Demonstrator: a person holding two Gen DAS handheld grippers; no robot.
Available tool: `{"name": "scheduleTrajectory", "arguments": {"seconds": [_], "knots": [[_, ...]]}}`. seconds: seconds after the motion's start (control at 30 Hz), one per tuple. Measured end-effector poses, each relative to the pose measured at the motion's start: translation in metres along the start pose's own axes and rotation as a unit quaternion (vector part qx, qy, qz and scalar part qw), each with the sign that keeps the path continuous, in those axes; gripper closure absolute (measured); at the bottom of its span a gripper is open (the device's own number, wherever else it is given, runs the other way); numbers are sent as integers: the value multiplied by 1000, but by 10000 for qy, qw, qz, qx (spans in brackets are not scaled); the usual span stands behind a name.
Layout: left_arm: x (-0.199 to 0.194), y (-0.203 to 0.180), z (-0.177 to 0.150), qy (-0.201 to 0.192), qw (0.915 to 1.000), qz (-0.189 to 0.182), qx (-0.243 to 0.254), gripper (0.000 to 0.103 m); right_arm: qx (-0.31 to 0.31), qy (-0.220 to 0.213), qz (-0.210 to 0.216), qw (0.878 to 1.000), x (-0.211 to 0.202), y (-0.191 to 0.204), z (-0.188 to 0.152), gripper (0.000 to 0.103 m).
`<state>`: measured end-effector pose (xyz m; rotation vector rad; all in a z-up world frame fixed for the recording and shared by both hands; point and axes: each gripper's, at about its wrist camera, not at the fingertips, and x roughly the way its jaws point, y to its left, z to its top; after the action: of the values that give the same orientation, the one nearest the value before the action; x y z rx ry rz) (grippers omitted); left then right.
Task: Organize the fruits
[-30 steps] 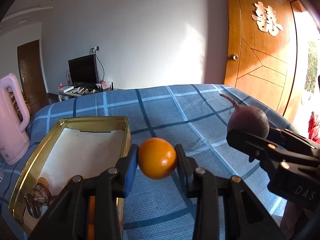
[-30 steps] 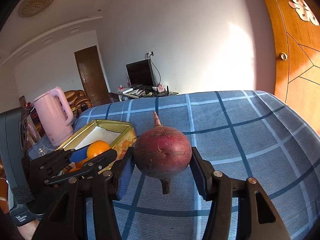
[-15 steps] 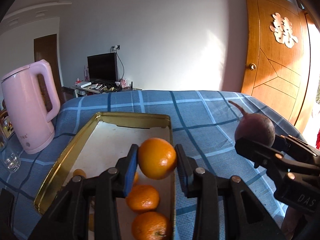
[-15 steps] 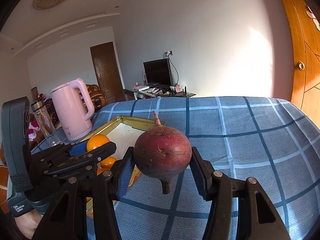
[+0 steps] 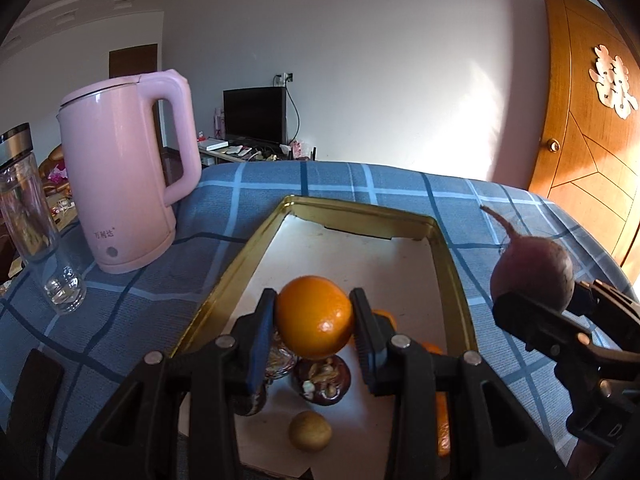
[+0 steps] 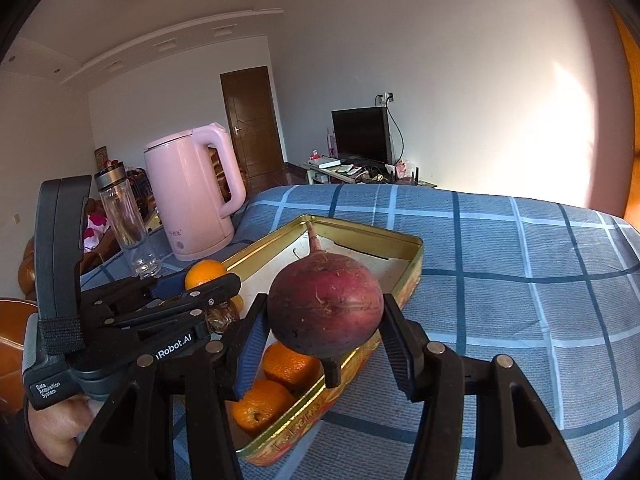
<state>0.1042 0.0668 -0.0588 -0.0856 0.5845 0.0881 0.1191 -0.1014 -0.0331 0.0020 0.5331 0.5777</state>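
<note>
Fruit is in transit to the tin (image 5: 460, 280). Left gripper (image 5: 314, 318) is clamped on an orange (image 5: 314, 316), held above the tin's near end, clear of the contents. Right gripper (image 6: 324, 320) is clamped on a beet (image 6: 324, 308), held over the tin's right rim, its root tip pointing away from the camera.

Contents noted in the tin: two oranges (image 6: 276, 384) at the near right corner, dark husked fruits (image 5: 322, 378) and a small tan fruit (image 5: 310, 430) on the white liner. The far half of the tin is bare.

Surroundings: kettle (image 5: 120, 184) and glass bottle (image 5: 36, 220) stand on the checked cloth (image 6: 500, 280) left of the tin, apart from it.

Assessment: carry step, both loads secure, release not yet made. The next move calls for lowering the orange onto bare liner, beyond the fruit below it, before the jaws part. The beet should be brought inside the rim first, since it may roll.
</note>
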Motion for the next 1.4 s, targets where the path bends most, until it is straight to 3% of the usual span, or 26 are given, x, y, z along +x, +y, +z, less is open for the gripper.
{"name": "scheduleTrajectory", "arguments": {"seconds": [0.37,0.73,0.87,1.1,1.4], "knots": [[7,27,-8,222,9995,165,-134,65,-179,330,256,9990,32,27,-5,47],[11,37,-16,417,9989,90,-182,61,-247,753,449,9958,60,39,-14,47],[9,40,-19,413,9987,157,-238,44,-276,778,537,9951,55,38,-17,46],[-9,35,-17,170,9997,90,-161,29,-269,615,477,9966,39,34,-17,40],[-42,23,-9,-317,9995,-6,-61,24,-118,165,-2,9998,-6,15,-14,33]]}}
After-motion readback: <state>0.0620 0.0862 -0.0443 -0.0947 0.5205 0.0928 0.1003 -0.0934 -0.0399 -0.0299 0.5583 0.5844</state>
